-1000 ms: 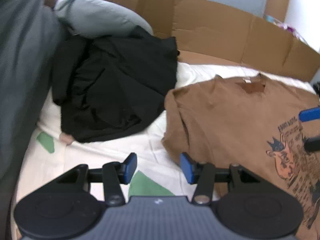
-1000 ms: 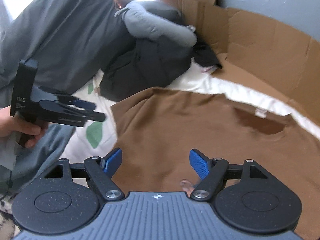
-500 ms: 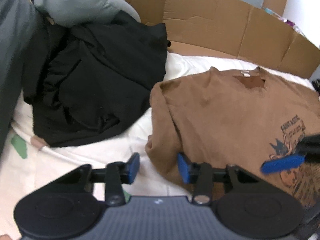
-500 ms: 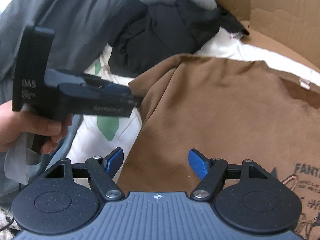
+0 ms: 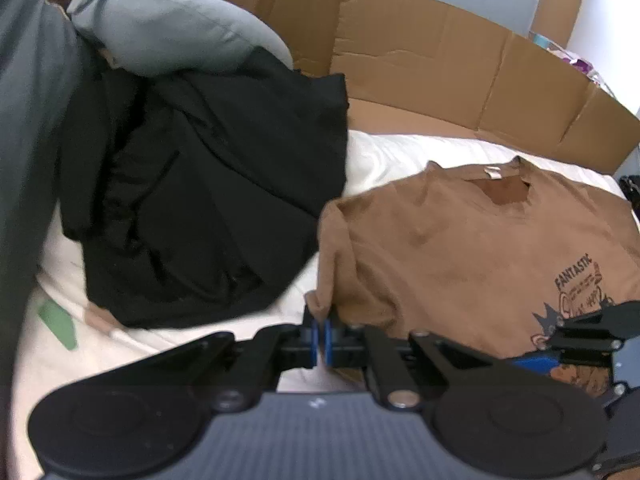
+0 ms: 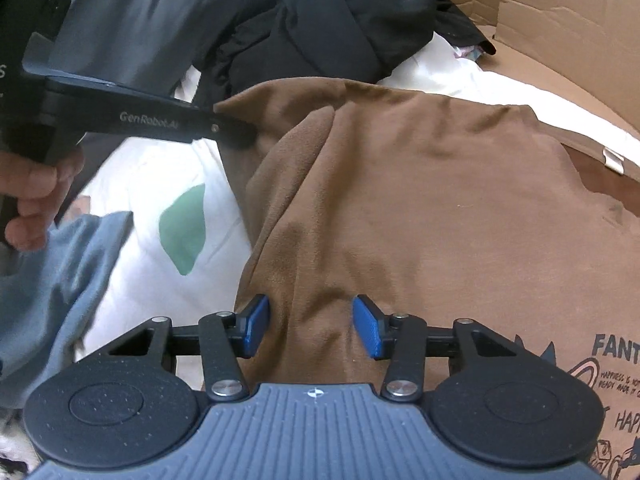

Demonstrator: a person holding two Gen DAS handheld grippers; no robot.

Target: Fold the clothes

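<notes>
A brown printed T-shirt (image 5: 472, 248) lies face up on the white bed sheet (image 5: 400, 152); it also shows in the right wrist view (image 6: 420, 208). My left gripper (image 5: 321, 336) is shut on the shirt's left sleeve edge and lifts it a little; in the right wrist view it shows as a black tool (image 6: 236, 128) pinching that sleeve. My right gripper (image 6: 310, 326) is open, its blue pads on either side of a fold of the shirt's left side, low on the cloth.
A heap of black clothes (image 5: 208, 200) lies left of the shirt, with a grey pillow (image 5: 172, 32) behind it. Flattened cardboard (image 5: 440, 60) stands along the far edge of the bed. Grey-blue fabric (image 6: 52, 272) lies at the near left.
My left gripper has closed on the shirt's left sleeve edge and raised it. My right gripper has moved forward and down onto the shirt's left side, still open.
</notes>
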